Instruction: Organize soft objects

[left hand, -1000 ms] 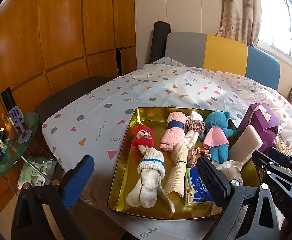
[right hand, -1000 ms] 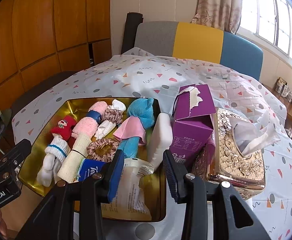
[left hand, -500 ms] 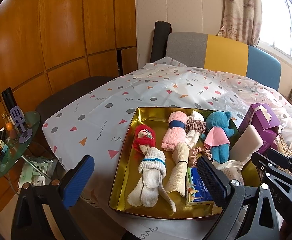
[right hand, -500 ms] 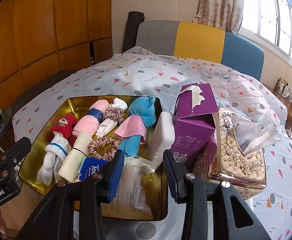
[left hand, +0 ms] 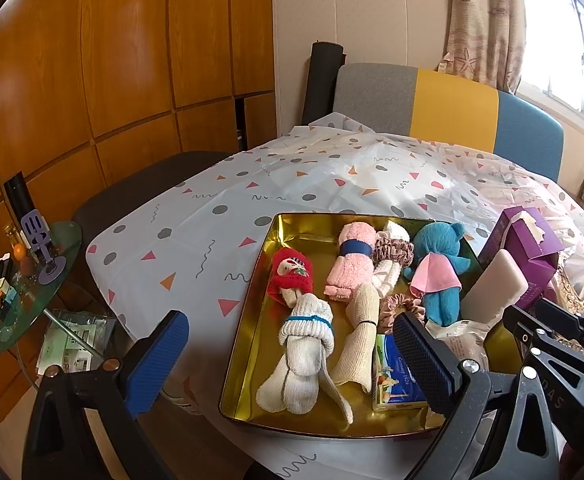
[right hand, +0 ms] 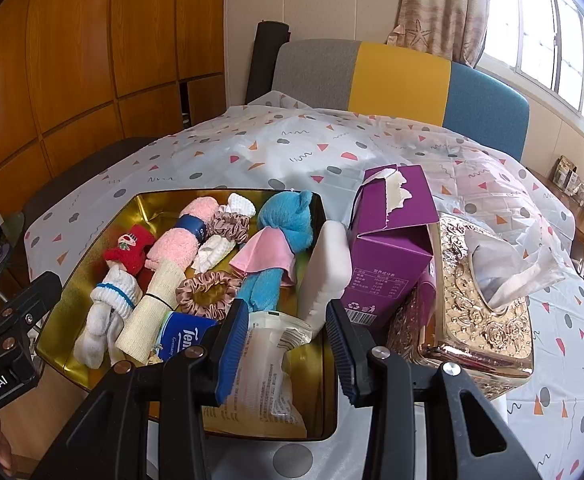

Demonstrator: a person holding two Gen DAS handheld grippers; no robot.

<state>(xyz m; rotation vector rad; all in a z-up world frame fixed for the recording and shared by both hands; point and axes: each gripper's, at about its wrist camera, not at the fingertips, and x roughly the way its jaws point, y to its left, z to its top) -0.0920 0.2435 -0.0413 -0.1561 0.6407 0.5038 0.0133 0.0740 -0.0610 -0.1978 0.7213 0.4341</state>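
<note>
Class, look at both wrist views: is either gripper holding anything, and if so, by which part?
Nothing is held. The left gripper and right gripper both hover open over the gold tray, pads touching nothing.

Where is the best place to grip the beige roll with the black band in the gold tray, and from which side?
Probably grip the beige roll at its middle, near the black band, coming from above with the jaws across its width. It lies flat and long in the tray, and socks lie close along one side, so keep the fingers narrow.
</note>
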